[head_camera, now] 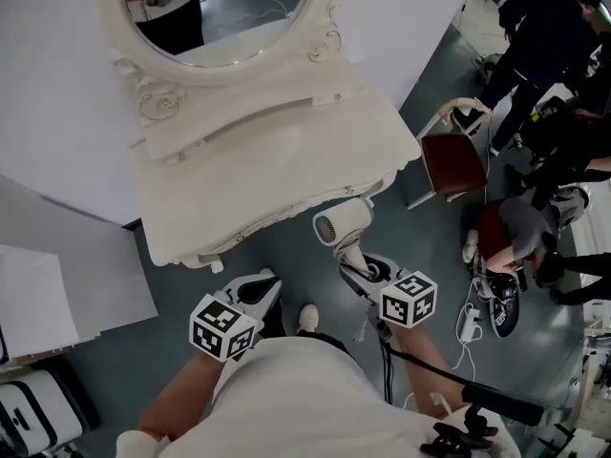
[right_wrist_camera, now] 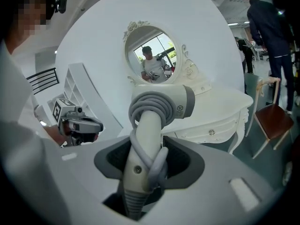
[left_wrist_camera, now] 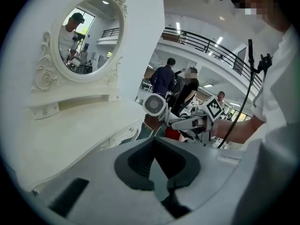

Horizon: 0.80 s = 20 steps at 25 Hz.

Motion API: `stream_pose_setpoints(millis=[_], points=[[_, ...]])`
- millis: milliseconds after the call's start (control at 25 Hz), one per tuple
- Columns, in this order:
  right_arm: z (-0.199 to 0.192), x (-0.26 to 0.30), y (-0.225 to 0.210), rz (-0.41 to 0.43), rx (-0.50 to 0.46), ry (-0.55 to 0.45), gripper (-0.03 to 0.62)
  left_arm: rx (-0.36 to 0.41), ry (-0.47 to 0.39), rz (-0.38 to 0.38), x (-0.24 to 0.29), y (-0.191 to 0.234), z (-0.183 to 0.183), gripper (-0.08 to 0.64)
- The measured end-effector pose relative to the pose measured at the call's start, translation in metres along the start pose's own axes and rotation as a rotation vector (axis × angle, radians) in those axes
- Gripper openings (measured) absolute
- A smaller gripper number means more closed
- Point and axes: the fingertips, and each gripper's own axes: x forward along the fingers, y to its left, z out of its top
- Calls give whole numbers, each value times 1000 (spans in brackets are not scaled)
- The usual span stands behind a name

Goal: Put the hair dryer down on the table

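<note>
Grips hair dryer (right_wrist_camera: 161, 104) by its handle in right gripper (right_wrist_camera: 147, 161), near the table (head_camera: 286, 160). Holds left gripper (left_wrist_camera: 159, 158) open, empty.

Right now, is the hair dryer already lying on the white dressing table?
No, the hair dryer is clamped by its handle in the right tongs, short of the table.

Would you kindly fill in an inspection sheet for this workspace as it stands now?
Surface: white dressing table, top bare; oval mirror at its back.
Job's things: hair dryer held in the air, not yet on the table.
Clutter: nothing seen.
Grippers: right gripper closed on the dryer's handle; left gripper open, empty.
Cables: cord wound round the dryer's handle.
Surroundings: chair beside the table; people standing beyond it.
</note>
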Motion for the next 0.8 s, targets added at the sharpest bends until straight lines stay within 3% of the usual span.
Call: stream_pose_setpoints(millis=[240, 440, 800], points=[[56, 53, -28, -56, 14, 15, 187, 6, 7, -59, 15, 64, 46, 3], [102, 99, -49, -110, 2, 28, 187, 55, 4, -119, 17, 109, 91, 2], [135, 184, -113, -109, -29, 136, 187, 9, 2, -73, 41, 179, 124, 3]])
